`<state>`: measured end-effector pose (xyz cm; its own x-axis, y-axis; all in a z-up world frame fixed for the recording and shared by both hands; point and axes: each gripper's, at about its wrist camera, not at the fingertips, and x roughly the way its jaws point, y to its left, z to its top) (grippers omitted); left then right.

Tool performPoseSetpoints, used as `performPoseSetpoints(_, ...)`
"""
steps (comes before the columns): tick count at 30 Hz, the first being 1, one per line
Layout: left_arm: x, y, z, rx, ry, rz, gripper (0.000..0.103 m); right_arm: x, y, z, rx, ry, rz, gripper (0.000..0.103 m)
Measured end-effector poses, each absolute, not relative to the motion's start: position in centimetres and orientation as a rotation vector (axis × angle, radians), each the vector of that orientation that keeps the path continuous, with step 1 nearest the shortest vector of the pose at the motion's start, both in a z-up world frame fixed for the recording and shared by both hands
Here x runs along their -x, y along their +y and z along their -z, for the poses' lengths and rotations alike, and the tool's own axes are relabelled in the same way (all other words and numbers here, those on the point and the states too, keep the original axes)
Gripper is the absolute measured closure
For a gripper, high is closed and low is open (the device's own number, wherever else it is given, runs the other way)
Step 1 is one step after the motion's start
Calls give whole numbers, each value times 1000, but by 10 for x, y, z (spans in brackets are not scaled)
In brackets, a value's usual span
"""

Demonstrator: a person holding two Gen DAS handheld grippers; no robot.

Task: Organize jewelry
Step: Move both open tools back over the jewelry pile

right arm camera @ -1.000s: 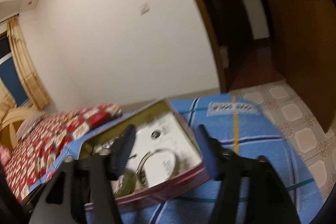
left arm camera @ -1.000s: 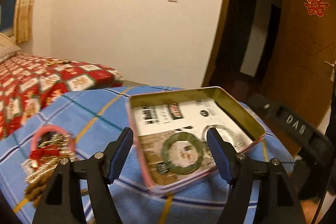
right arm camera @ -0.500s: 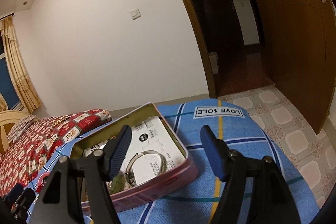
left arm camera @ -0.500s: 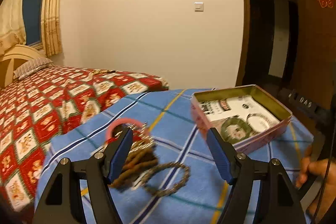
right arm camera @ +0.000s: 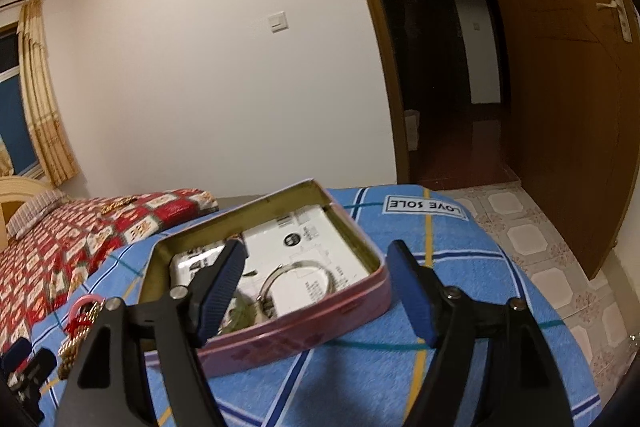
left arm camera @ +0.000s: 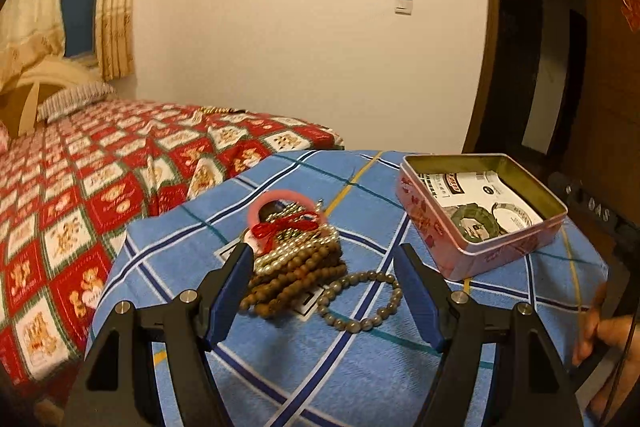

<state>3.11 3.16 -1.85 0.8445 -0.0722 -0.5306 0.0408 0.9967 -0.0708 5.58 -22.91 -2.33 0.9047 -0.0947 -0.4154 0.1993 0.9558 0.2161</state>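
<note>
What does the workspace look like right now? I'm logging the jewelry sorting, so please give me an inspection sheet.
Surface: blue plaid cloth over the work surface.
Job's things: pink tin open, green bangle and silver bangle inside; bead pile and grey bead bracelet still on the cloth.
Clutter: nothing seen.
Grippers: left tongs open, empty, aimed at the beads; right tongs open, empty, jaws just widened, near the tin.
Cables: thin dark cable beside the person's hand.
Surroundings: bed, open doorway.
</note>
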Motion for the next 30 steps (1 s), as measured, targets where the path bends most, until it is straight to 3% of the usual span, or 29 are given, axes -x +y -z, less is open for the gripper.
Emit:
performPoseSetpoints(13, -26, 88, 12, 56, 572, -85, 30, -43, -188, 24, -201, 438, 20, 26)
performPoseSetpoints(22, -32, 128, 21, 153, 634, -131, 30, -44, -108, 34, -147, 595, -319, 26)
performPoseSetpoints(30, -32, 137, 24, 168, 650, -113, 31, -65, -50, 55, 37, 748, -390, 16)
